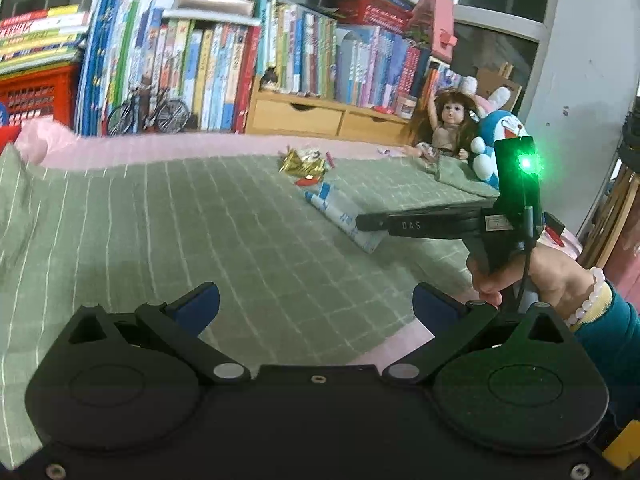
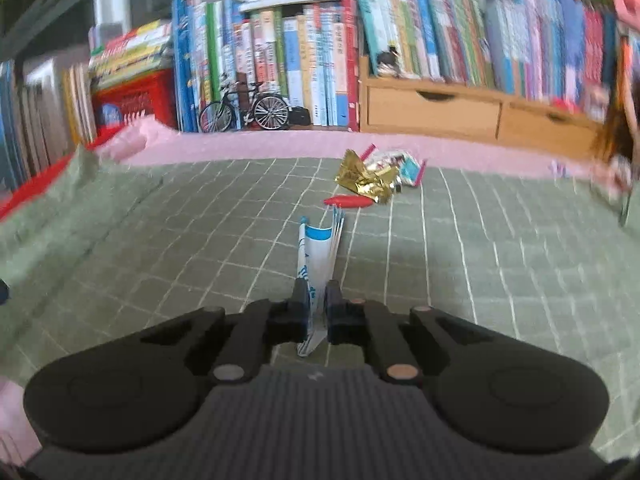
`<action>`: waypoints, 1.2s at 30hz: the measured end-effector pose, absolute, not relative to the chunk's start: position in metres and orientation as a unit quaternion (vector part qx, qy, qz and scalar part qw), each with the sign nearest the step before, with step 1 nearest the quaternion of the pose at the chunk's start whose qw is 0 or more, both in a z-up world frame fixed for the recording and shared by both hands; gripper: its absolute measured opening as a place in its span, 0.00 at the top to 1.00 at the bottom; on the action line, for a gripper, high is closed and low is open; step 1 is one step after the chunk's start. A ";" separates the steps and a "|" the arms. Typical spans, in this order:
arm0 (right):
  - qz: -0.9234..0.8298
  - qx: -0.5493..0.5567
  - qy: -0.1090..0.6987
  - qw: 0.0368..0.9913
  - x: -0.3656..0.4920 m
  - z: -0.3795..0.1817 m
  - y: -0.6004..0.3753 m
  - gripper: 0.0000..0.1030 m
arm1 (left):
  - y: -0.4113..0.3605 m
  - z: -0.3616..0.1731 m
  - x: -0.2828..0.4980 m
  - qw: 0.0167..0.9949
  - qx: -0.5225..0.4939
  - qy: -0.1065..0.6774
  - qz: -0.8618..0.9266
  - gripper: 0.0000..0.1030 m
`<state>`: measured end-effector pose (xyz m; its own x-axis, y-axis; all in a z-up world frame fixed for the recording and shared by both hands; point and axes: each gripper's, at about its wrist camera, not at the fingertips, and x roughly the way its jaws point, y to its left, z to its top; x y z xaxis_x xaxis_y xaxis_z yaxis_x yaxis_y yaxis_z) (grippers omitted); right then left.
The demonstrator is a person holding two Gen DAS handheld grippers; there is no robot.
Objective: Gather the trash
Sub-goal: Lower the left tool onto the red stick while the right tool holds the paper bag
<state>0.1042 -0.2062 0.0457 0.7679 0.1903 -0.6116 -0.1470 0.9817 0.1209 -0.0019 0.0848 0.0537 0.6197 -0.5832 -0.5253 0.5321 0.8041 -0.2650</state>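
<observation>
A white-and-blue wrapper (image 2: 318,256) lies on the green checked bedspread (image 2: 160,248), and my right gripper (image 2: 317,292) is shut on its near end. The left wrist view shows the same wrapper (image 1: 340,212) with the right gripper (image 1: 366,222) clamped on it from the right, held by a hand (image 1: 556,280). Further back lie a crumpled gold foil wrapper (image 2: 366,178), a small red wrapper (image 2: 347,201) and a pale printed packet (image 2: 404,164). My left gripper (image 1: 316,300) hangs open over bare bedspread, nothing between its blue pads (image 1: 200,304).
Rows of books (image 1: 224,68), a red crate (image 1: 36,96), a model bicycle (image 2: 244,110) and wooden drawers (image 2: 460,110) line the back. A doll (image 1: 446,124) and a blue plush toy (image 1: 498,140) sit at the right. Pink sheet (image 1: 160,148) borders the bedspread.
</observation>
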 end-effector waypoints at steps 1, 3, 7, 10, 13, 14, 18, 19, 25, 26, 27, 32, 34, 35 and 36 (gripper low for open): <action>0.096 0.053 0.331 0.937 0.104 0.047 -0.211 0.90 | 0.083 0.055 -0.002 0.898 -0.042 0.304 -0.314 0.00; 0.112 0.094 0.333 0.932 0.102 0.048 -0.222 0.91 | 0.079 0.056 0.000 0.896 -0.047 0.303 -0.321 0.00; 0.114 0.116 0.323 0.932 0.093 0.053 -0.232 0.91 | 0.069 0.055 0.010 0.892 -0.051 0.308 -0.326 0.00; 0.112 0.122 0.316 0.934 0.087 0.056 -0.241 0.91 | 0.057 0.056 0.024 0.890 -0.047 0.311 -0.332 0.00; 0.109 0.136 0.313 0.934 0.082 0.057 -0.254 0.90 | 0.039 0.059 0.041 0.893 -0.027 0.302 -0.333 0.00; 0.106 0.141 0.312 0.934 0.080 0.057 -0.259 0.90 | 0.033 0.061 0.047 0.894 -0.016 0.295 -0.335 0.00; 0.091 0.142 0.301 0.938 0.071 0.058 -0.273 0.90 | 0.005 0.058 0.088 0.893 0.004 0.301 -0.334 0.03; 0.090 0.143 0.298 0.939 0.069 0.060 -0.276 0.90 | -0.001 0.055 0.101 0.891 0.001 0.310 -0.331 0.07; 0.077 0.128 0.276 0.950 0.059 0.063 -0.286 0.90 | -0.042 0.038 0.167 0.903 -0.007 0.341 -0.261 0.29; 0.076 0.128 0.273 0.950 0.059 0.063 -0.288 0.90 | -0.049 0.033 0.175 0.903 -0.015 0.347 -0.254 0.32; 0.075 0.132 0.271 0.951 0.060 0.062 -0.291 0.90 | -0.058 0.029 0.180 0.902 -0.023 0.350 -0.250 0.33; 0.073 0.136 0.269 0.951 0.060 0.056 -0.304 0.90 | -0.097 0.011 0.192 0.915 -0.025 0.344 -0.207 0.60; 0.075 0.129 0.269 0.952 0.060 0.055 -0.308 0.90 | -0.110 0.005 0.198 0.923 -0.033 0.340 -0.176 0.66; 0.077 0.127 0.268 0.952 0.061 0.054 -0.309 0.90 | -0.115 0.002 0.203 0.926 -0.039 0.341 -0.159 0.70; 0.080 0.127 0.268 0.952 0.061 0.054 -0.311 0.90 | -0.120 -0.002 0.206 0.928 -0.045 0.343 -0.138 0.77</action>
<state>0.0613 -0.3108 0.0541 0.8435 0.2208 -0.4896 -0.0850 0.9550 0.2843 0.2065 -0.1201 -0.0019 0.7265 -0.2865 -0.6246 0.2243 0.9580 -0.1785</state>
